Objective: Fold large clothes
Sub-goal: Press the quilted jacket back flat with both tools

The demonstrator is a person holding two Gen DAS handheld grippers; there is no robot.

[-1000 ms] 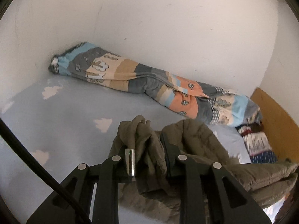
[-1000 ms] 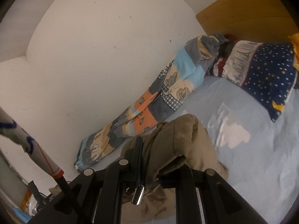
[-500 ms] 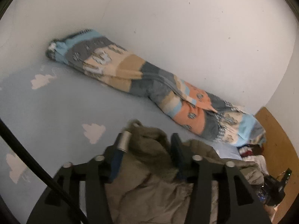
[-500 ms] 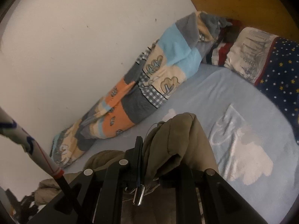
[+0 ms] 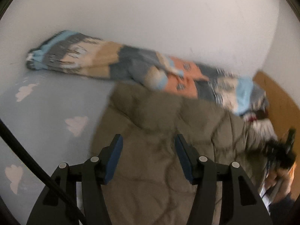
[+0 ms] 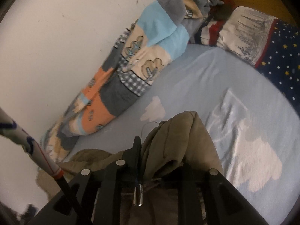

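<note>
An olive-brown padded jacket (image 5: 159, 123) lies spread on the light blue bed sheet (image 5: 46, 101). My left gripper (image 5: 148, 146) is open and empty just above it, blue pads apart. In the right wrist view my right gripper (image 6: 159, 150) is shut on a bunched fold of the same jacket (image 6: 178, 136), held above the sheet (image 6: 215, 75). A metal zipper pull (image 6: 137, 195) hangs below the fingers. The left view is blurred by motion.
A rolled patchwork quilt (image 5: 131, 67) lies along the white wall (image 5: 150, 18), also in the right wrist view (image 6: 131, 65). A starry pillow (image 6: 277, 56) and wooden headboard (image 5: 277, 97) stand at the bed's end. The right gripper shows blurred in the left view (image 5: 281, 153).
My left gripper has opened and let go of the jacket, which now lies spread on the bed. My right gripper still holds its fold and has moved lower toward the sheet.
</note>
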